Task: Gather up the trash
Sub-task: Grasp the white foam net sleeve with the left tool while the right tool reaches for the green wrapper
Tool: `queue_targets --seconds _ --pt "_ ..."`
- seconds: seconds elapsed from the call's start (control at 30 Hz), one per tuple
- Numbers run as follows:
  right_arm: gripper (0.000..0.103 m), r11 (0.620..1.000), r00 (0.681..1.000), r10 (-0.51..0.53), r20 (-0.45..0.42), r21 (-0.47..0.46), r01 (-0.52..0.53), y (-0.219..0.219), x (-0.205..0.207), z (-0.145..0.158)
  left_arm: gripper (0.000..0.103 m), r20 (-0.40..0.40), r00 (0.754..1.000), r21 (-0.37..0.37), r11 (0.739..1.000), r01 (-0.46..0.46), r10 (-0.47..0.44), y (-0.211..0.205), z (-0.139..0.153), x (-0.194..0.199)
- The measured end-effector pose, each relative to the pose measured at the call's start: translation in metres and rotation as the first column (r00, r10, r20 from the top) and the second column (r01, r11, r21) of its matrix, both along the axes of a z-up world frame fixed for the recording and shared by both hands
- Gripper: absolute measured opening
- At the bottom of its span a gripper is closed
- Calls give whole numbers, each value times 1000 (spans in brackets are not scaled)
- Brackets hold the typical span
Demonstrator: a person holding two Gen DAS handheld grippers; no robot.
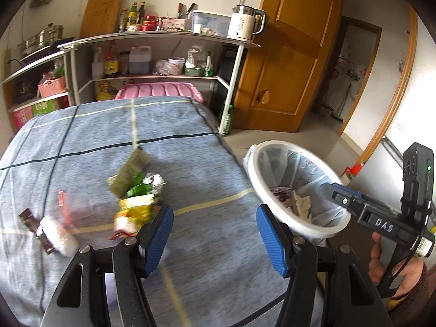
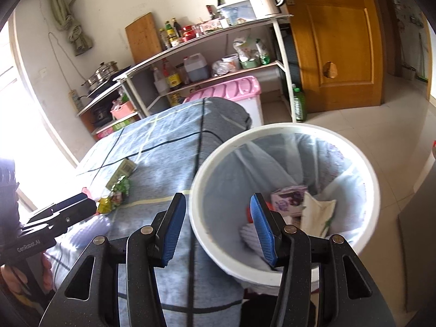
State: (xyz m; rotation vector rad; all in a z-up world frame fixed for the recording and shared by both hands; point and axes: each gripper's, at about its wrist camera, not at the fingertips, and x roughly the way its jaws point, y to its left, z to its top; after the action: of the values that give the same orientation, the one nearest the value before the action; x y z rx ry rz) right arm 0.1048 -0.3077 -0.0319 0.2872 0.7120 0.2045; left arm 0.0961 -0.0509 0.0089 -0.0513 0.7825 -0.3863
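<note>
A pile of green and yellow snack wrappers (image 1: 136,193) lies on the blue checked cloth (image 1: 190,163); it also shows in the right wrist view (image 2: 114,190). A brown wrapper with a white crumpled tissue (image 1: 51,231) lies to the left, beside a clear cup with a red rim (image 1: 64,207). My left gripper (image 1: 215,234) is open and empty, just in front of the wrapper pile. The white bin (image 2: 365,169) with a clear liner holds paper trash (image 2: 316,212). My right gripper (image 2: 218,226) is open and empty over the bin's near rim.
The bin (image 1: 264,190) stands at the table's right edge. A metal shelf rack (image 1: 163,38) with bottles and a kettle stands behind, with a pink storage box (image 1: 160,90) under it. A wooden door (image 1: 288,54) is at the right.
</note>
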Motion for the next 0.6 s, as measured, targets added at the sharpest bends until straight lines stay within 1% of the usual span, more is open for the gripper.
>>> queue_targets --seconds 0.13,0.33,0.6 --pt "51 999 999 43 3 -1 -43 21 3 1 63 -4 999 50 997 -53 53 27 -4 -5" --pt "51 995 995 101 -5 -6 -101 51 9 -1 63 -28 996 99 992 -84 87 56 -17 -9" --pt "51 988 988 152 -28 -15 -152 84 23 -9 63 -87 993 90 994 -69 77 75 -36 -4"
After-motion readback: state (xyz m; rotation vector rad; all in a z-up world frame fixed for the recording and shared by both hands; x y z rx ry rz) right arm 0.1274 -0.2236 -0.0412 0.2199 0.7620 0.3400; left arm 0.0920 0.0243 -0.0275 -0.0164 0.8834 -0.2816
